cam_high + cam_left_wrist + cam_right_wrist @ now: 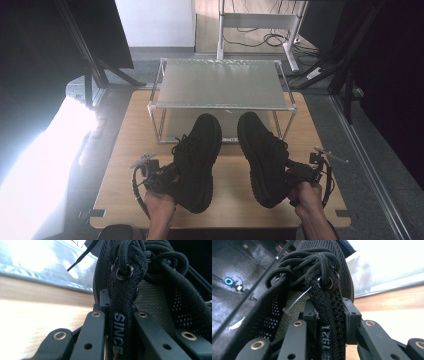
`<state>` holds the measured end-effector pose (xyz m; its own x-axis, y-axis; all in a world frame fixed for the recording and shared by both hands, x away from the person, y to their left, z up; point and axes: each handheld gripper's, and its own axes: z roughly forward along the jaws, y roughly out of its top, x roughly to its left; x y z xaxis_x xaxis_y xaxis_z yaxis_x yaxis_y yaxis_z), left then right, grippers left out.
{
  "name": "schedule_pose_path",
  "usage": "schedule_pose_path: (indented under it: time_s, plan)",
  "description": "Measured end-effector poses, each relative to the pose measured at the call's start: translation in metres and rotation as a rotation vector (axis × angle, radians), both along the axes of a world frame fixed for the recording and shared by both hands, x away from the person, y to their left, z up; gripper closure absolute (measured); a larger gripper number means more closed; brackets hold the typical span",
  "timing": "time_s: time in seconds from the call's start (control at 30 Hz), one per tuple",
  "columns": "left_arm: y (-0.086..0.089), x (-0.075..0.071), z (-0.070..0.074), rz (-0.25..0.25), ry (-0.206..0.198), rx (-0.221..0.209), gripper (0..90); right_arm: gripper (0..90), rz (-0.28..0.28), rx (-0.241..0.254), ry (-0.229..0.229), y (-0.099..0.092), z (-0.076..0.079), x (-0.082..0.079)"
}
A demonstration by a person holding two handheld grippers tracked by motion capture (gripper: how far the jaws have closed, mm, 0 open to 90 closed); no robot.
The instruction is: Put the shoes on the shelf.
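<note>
Two black lace-up shoes are lifted off the wooden table [230,195], soles turned toward the high camera. My left gripper [167,177] is shut on the left shoe [197,157] at its collar edge; in the left gripper view the black jaws pinch the knit side panel [121,315] printed "SINCE". My right gripper [295,172] is shut on the right shoe [262,157]; in the right gripper view the jaws clamp the eyelet strip [327,322] marked "1921". Both toes point toward the rack [220,85].
A two-tier metal rack with a frosted top shelf stands at the back of the table. Its lower shelf [175,125] is open toward me. Bright glare covers the floor at left. Black stands and cables surround the table.
</note>
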<state>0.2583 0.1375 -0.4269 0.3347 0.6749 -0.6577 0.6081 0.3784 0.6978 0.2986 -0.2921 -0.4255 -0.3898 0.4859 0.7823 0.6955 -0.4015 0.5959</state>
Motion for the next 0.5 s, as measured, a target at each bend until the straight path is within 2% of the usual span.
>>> schedule_pose_path:
  time_s: [0.13,0.23,0.4,0.5]
  plan:
    - [-0.004,0.000,0.008,0.016,-0.007,-0.036,84.2,70.5,-0.011,0.031,-0.005,0.008,0.008,-0.001]
    - [-0.005,0.003,0.018,0.020,-0.016,-0.044,84.1,70.5,-0.024,0.048,-0.020,0.015,0.018,0.000]
    - [-0.006,0.011,0.034,0.034,-0.035,-0.035,84.1,70.5,-0.033,0.068,-0.035,0.022,0.025,0.005]
    - [-0.005,0.018,0.039,0.047,-0.043,-0.053,84.1,70.5,-0.045,0.088,-0.037,0.025,0.031,0.010]
